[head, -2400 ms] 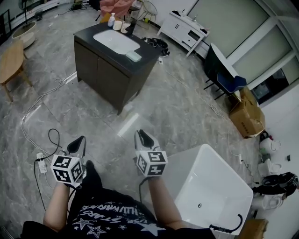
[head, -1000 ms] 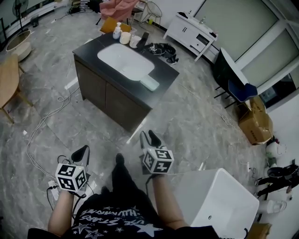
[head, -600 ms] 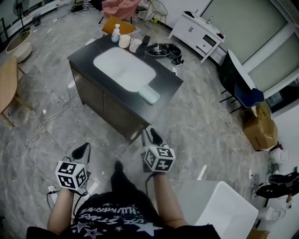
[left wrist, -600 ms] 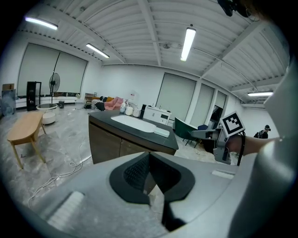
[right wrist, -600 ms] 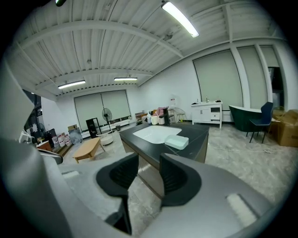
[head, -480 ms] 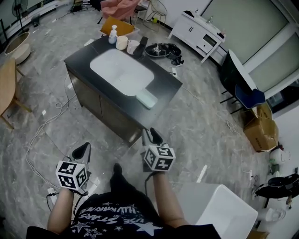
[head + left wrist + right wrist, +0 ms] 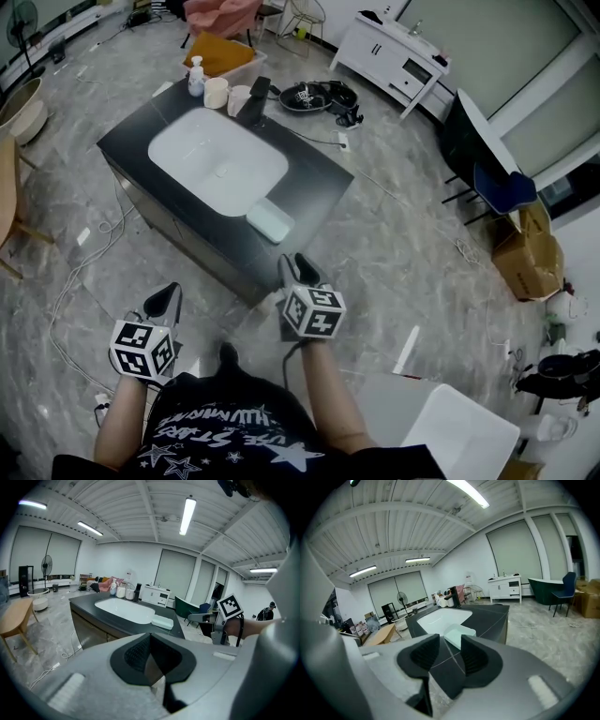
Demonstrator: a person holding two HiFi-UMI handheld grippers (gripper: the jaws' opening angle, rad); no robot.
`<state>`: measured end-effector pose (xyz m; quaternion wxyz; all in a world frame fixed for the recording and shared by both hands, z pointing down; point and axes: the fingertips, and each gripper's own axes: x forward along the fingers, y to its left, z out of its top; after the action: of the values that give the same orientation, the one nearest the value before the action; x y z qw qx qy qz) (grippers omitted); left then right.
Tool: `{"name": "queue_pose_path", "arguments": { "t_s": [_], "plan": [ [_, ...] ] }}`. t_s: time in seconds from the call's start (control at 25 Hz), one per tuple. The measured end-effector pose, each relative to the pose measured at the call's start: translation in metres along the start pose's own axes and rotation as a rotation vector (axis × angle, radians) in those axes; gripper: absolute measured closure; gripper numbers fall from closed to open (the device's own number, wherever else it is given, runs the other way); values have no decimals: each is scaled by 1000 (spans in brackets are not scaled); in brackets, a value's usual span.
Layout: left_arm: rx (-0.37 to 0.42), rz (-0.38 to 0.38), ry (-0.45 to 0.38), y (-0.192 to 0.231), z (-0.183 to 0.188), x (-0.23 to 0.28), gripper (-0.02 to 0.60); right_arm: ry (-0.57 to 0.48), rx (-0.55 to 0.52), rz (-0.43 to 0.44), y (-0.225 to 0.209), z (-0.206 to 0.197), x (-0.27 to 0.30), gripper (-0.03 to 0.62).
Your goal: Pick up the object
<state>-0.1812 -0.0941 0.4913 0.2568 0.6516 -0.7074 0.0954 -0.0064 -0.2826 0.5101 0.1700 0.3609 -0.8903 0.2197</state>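
My left tongs (image 7: 150,654) are pressed together with nothing in them, held low over the grey marbled floor (image 7: 394,253), short of the dark counter (image 7: 314,183). My right tongs (image 7: 450,652) stand a little apart and empty, their tips close to the counter's near edge. The pale rectangular tray (image 7: 270,221) lies flat on the counter just beside the white basin (image 7: 217,173), a little ahead of my right tongs and touched by neither pair.
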Motion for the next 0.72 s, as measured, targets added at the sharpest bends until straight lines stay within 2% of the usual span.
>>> {"name": "queue_pose_path", "arguments": {
  "t_s": [0.44, 0.72],
  "plan": [
    [41, 3, 30, 10, 25, 42, 574, 29, 77, -16, -26, 3, 43, 447],
    [79, -77, 64, 23, 41, 85, 574, 49, 112, -96, -40, -2, 65, 447]
  ]
}}
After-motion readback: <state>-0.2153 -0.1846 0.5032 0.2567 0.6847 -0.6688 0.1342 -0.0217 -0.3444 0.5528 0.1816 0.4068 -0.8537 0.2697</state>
